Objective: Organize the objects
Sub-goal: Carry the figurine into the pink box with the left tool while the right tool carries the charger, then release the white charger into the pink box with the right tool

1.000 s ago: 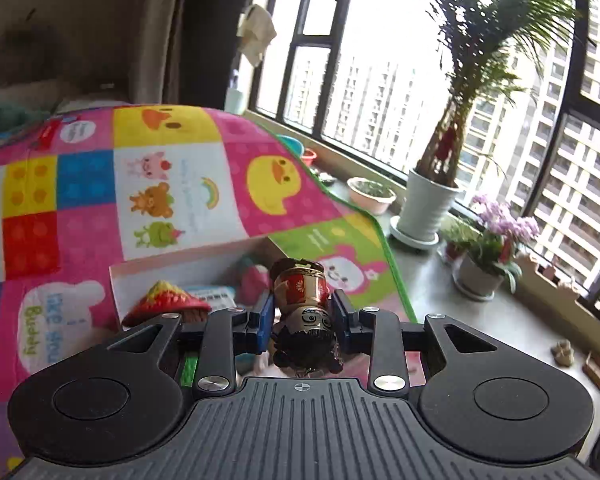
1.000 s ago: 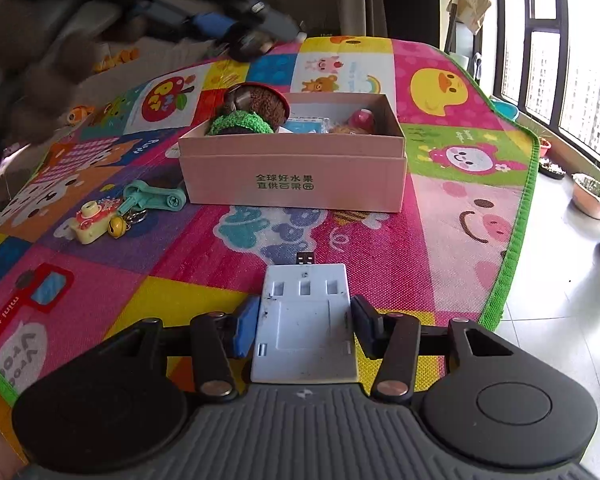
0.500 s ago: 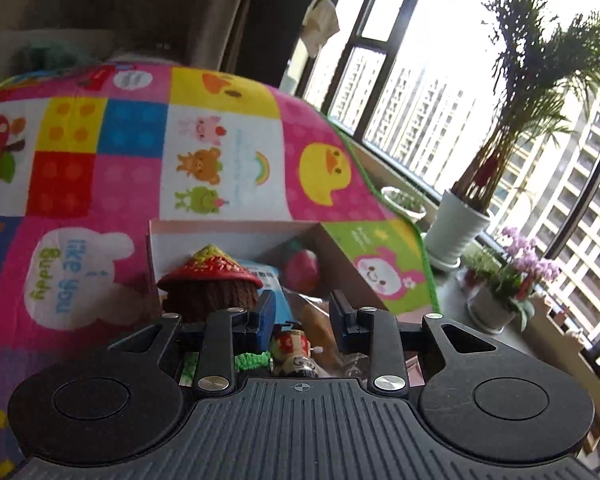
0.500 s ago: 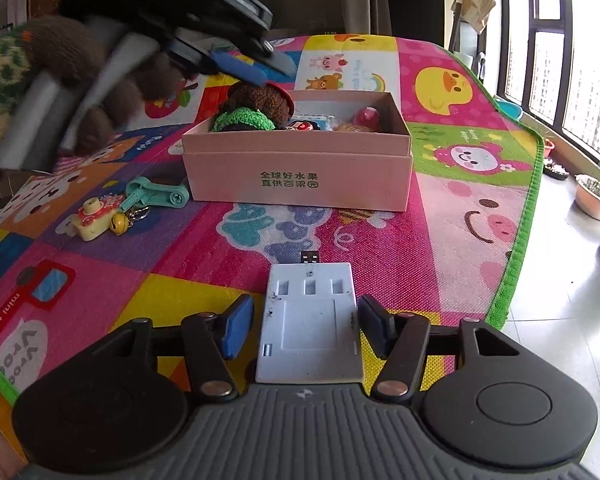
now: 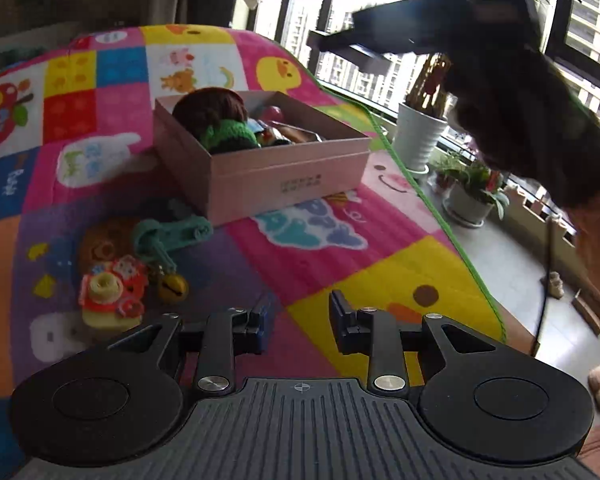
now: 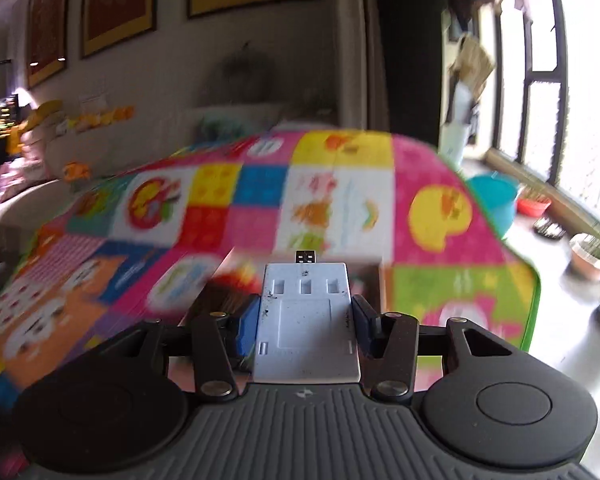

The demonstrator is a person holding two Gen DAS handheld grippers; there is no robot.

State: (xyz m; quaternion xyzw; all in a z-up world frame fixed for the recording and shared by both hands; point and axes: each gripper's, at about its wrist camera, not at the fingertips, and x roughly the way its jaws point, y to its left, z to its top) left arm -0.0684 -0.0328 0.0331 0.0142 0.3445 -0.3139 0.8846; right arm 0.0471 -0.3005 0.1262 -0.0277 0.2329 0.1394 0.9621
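Observation:
A pink cardboard box (image 5: 284, 176) sits on the colourful play mat (image 5: 340, 264) and holds a brown knitted doll with a green scarf (image 5: 220, 120) and other small toys. My left gripper (image 5: 298, 316) is open and empty, low over the mat in front of the box. A teal clip (image 5: 172, 234), a gold bell (image 5: 172, 286) and a small toy camera (image 5: 112, 296) lie left of it. My right gripper (image 6: 306, 320) is shut on a white flat USB card (image 6: 306, 320), lifted above the blurred box edge (image 6: 374, 268); it shows dark at the upper right of the left wrist view (image 5: 500, 60).
Potted plants (image 5: 420, 140) stand on the floor along the window at the right, past the mat's green edge (image 5: 440, 216). A teal bowl (image 6: 494, 196) and a red bowl (image 6: 534, 204) sit by the window. A sofa and framed pictures are at the back.
My left gripper let go of the small figurine in the box, opened and drew back to the mat's near side. My right gripper closed on the white card and lifted it toward the box.

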